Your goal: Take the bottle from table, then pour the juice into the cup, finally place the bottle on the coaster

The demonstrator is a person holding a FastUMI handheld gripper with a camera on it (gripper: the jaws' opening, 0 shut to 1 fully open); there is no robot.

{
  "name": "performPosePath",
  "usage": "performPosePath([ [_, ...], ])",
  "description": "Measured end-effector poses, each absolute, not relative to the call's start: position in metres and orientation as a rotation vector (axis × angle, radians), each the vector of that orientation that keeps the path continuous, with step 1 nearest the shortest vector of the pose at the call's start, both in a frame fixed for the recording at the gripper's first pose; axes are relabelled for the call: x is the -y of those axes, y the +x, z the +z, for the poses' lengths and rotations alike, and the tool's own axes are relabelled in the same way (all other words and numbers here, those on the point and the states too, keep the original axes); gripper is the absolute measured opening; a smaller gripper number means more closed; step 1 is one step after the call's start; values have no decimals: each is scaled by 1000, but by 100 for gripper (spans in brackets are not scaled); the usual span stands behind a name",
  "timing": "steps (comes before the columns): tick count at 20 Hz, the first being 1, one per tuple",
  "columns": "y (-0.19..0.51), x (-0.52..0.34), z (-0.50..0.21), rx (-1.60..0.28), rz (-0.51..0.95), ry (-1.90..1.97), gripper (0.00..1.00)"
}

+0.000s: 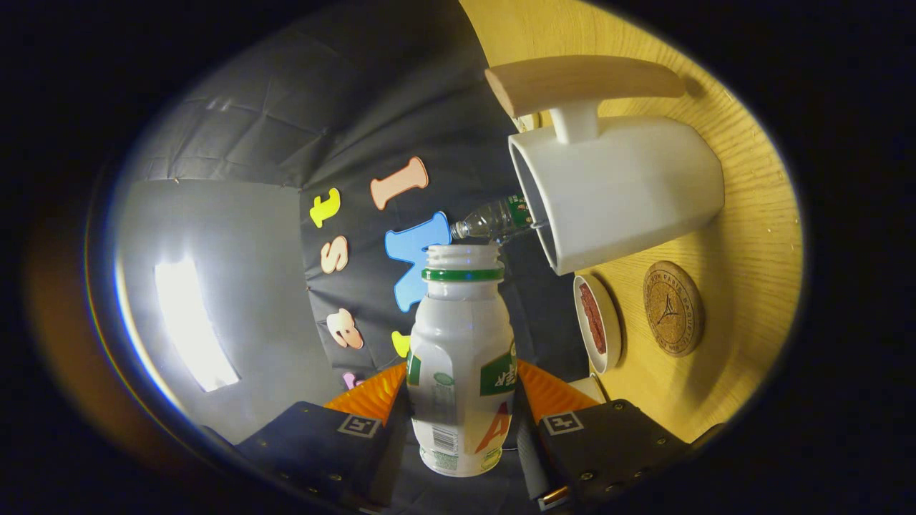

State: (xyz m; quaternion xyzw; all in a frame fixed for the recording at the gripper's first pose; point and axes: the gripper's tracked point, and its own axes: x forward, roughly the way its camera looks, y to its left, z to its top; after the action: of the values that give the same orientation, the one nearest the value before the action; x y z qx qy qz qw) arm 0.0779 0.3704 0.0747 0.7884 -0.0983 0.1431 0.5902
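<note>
While the gripper (461, 411) clamps the uncapped bottle (461, 372) between both fingers, its mouth tilts near the cup (622, 193), with the coaster (673, 307) beside the cup.

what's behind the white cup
A clear plastic bottle lies past the white cup's rim, its far end covered by the cup. The gripper is shut on the white juice bottle.

Claw (463, 400) clamped on uncapped bottle (461, 357), its mouth beside cup (622, 189); coaster (673, 308) beyond.
</note>
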Motion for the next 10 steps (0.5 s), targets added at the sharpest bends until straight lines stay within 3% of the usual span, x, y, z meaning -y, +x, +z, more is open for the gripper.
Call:
performPosePath([
  [10,70,-365,80,254,341,1845,67],
])
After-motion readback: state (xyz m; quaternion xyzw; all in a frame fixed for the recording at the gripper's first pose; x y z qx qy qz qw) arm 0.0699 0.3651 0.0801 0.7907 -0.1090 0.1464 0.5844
